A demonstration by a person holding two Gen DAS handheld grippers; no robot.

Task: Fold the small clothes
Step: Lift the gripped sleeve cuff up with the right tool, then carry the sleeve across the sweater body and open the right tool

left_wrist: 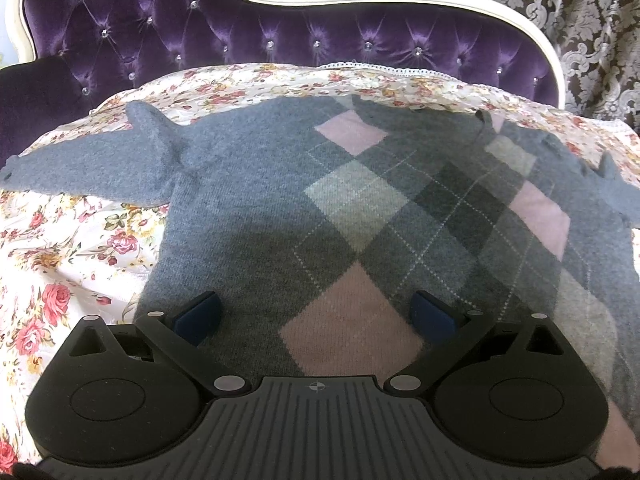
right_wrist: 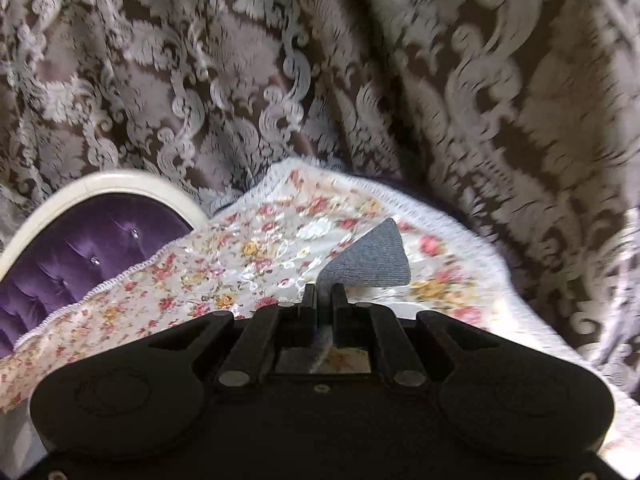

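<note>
The sweater [left_wrist: 304, 200] lies flat and face up on the floral cover [left_wrist: 60, 264], body unfolded and one sleeve [left_wrist: 100, 164] spread sideways; folding has barely begun. The right gripper [right_wrist: 323, 292] is pinched on the grey cuff [right_wrist: 372, 260] of the other sleeve. The left gripper [left_wrist: 316, 316] hovers with jaws wide over the hem, holding nothing. The headboard [left_wrist: 240, 36] and curtain [right_wrist: 280, 60] stand close behind, limiting reach
</note>
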